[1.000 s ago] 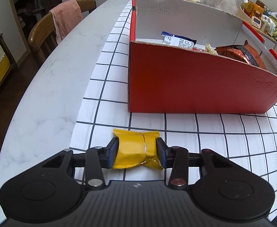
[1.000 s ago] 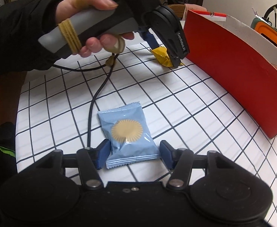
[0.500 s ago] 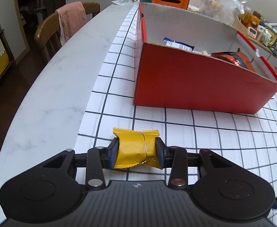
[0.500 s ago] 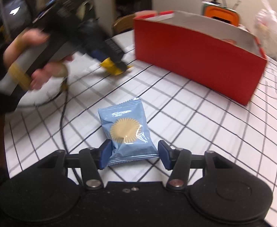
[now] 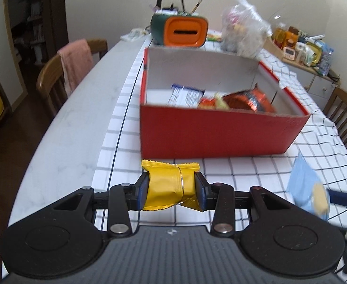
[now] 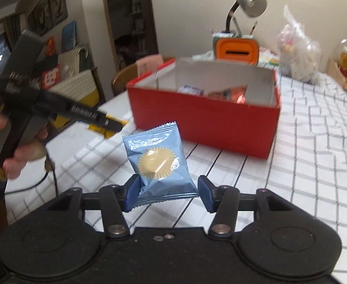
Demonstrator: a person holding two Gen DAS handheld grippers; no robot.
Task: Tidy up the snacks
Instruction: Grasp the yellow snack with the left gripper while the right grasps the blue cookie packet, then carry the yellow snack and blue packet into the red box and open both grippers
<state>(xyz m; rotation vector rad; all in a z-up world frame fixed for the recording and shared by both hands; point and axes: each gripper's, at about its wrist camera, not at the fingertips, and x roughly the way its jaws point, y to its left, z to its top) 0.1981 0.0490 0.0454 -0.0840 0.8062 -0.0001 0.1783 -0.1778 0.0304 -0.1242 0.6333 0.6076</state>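
Note:
My left gripper [image 5: 171,193] is shut on a yellow snack packet [image 5: 167,187] and holds it above the checked cloth, in front of the red box [image 5: 220,135]. My right gripper [image 6: 168,195] is shut on a blue cookie packet [image 6: 158,163] and holds it in the air, also facing the red box [image 6: 204,123]. The box holds several snack packs, among them a blue-white one [image 5: 185,95] and an orange foil bag [image 5: 246,99]. The blue packet shows blurred at the right of the left wrist view [image 5: 308,194]. The left gripper shows at the left of the right wrist view [image 6: 107,124].
An orange and green container [image 5: 180,29] with a desk lamp and a clear plastic bag [image 5: 242,33] stand behind the box. A wooden chair with a pink towel [image 5: 75,64] stands at the table's left edge. A black cable [image 6: 50,175] trails over the cloth.
Both grippers have risen off the table with their packets and now look down into the red box from higher up. The blue packet has left the cloth.

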